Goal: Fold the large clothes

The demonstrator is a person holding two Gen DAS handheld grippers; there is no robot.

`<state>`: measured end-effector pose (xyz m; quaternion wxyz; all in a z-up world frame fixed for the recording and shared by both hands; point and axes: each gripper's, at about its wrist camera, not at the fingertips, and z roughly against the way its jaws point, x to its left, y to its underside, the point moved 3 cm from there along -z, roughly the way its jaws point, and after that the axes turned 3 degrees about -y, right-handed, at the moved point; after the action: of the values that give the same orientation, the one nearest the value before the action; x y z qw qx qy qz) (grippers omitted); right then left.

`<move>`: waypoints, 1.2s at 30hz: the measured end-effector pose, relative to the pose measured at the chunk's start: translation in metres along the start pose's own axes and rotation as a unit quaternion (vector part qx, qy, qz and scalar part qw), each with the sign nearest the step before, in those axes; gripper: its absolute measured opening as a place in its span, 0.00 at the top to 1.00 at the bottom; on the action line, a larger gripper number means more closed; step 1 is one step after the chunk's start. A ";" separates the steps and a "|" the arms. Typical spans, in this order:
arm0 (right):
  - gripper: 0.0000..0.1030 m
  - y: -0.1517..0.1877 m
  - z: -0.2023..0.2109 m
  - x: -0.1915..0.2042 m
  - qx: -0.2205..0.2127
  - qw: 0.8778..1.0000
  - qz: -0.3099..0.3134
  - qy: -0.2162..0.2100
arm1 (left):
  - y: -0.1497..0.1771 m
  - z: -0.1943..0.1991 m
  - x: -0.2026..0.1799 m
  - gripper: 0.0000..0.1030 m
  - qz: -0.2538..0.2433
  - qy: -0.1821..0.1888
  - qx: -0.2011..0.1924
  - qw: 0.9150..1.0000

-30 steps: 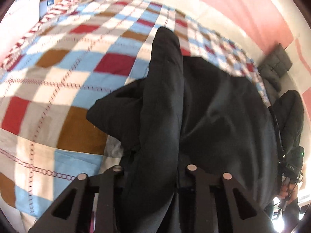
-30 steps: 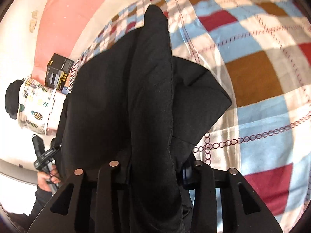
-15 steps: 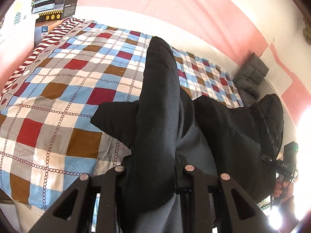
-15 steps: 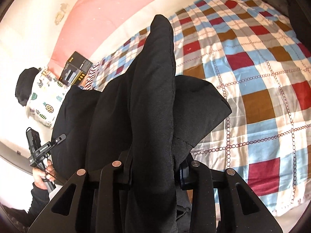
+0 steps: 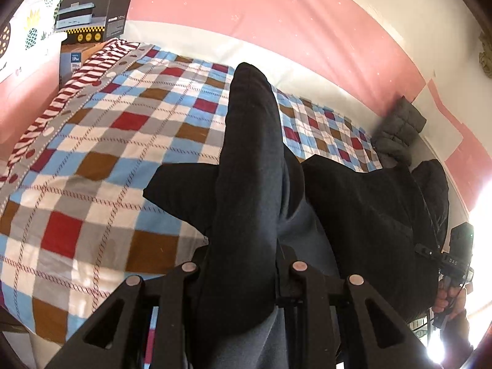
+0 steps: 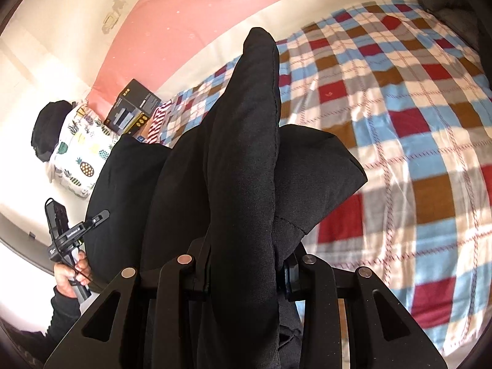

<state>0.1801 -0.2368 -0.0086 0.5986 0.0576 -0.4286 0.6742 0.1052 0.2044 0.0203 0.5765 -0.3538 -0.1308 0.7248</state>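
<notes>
A home bedroom. Ahead of the gripper lies a bed with a checked blanket (image 5: 129, 141); beyond it stand a pink wall (image 5: 276, 18), a pineapple-print pillow (image 6: 81, 153) and a cardboard box (image 5: 92, 12).

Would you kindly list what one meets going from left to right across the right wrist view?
Hand gripping the other tongs → pineapple-print pillow → black printed box → black garment clamped in the right tongs → checked bedspread.
</notes>
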 end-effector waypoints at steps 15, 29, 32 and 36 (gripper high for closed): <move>0.68 -0.079 -0.077 0.035 -0.005 1.000 0.013 -0.021 | -0.101 -0.030 0.052 0.75 0.009 -0.016 -0.036 0.999; 0.68 -0.144 -0.172 0.030 0.004 0.999 -0.001 -0.034 | -0.179 -0.106 0.105 0.74 0.010 -0.038 -0.032 0.999; 0.66 -0.145 -0.198 0.015 0.015 0.999 -0.011 -0.031 | -0.174 -0.141 0.129 0.74 0.028 -0.055 -0.012 0.998; 0.58 -0.134 -0.230 -0.024 0.046 0.998 -0.043 -0.005 | -0.155 -0.176 0.170 0.69 0.075 -0.075 0.009 0.994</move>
<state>0.4018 -0.1173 -0.0981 0.6218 0.1075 -0.3972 0.6664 0.3227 0.3704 -0.0743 0.5123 -0.3025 -0.1404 0.7914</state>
